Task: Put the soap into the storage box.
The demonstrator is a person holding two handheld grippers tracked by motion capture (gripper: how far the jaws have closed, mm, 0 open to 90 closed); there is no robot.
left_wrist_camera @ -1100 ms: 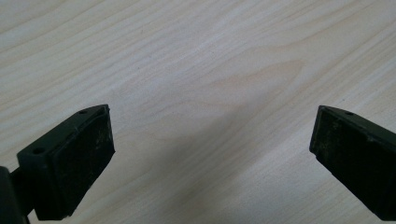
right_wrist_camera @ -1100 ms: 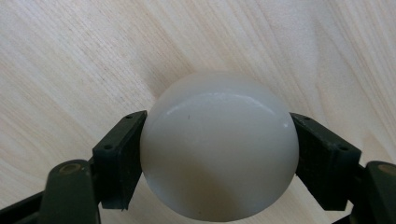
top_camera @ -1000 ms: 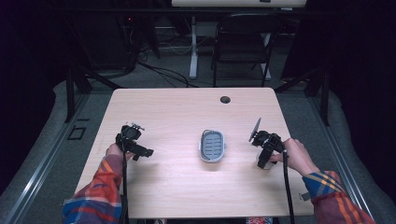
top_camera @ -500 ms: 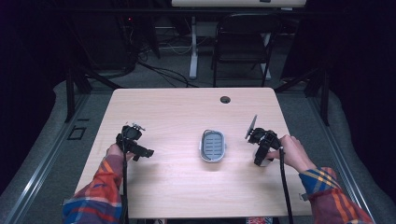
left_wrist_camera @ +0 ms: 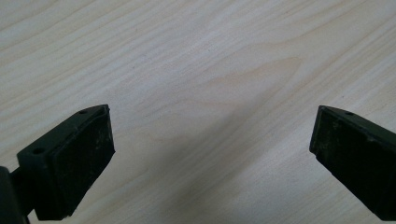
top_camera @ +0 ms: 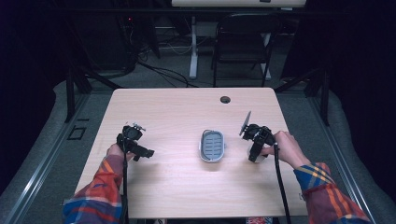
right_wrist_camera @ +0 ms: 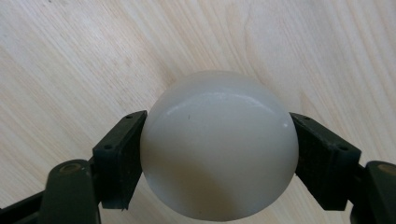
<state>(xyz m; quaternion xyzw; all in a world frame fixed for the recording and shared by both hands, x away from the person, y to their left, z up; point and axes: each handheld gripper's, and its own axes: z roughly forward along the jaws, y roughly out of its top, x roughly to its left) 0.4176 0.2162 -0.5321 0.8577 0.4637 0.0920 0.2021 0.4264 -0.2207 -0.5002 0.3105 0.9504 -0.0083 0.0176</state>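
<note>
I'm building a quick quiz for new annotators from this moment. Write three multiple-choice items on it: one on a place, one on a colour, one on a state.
1. Where does the grey dish lie on the table?
A. between the two grippers
B. at the far left corner
C. beside the cable hole at the far edge

2. What colour is the ball in the right gripper?
A. red
B. white
C. black

3. How does the left gripper stand?
A. shut on the ball
B. shut on the dish
C. open, with nothing between its jaws

Key: 1 A, the high view shows the grey dish mid-table between the left gripper and the right gripper. 2 B, the right gripper view shows a glossy white ball with a jaw against each side. 3 C, the left gripper view shows the jaws wide apart over bare table.
</note>
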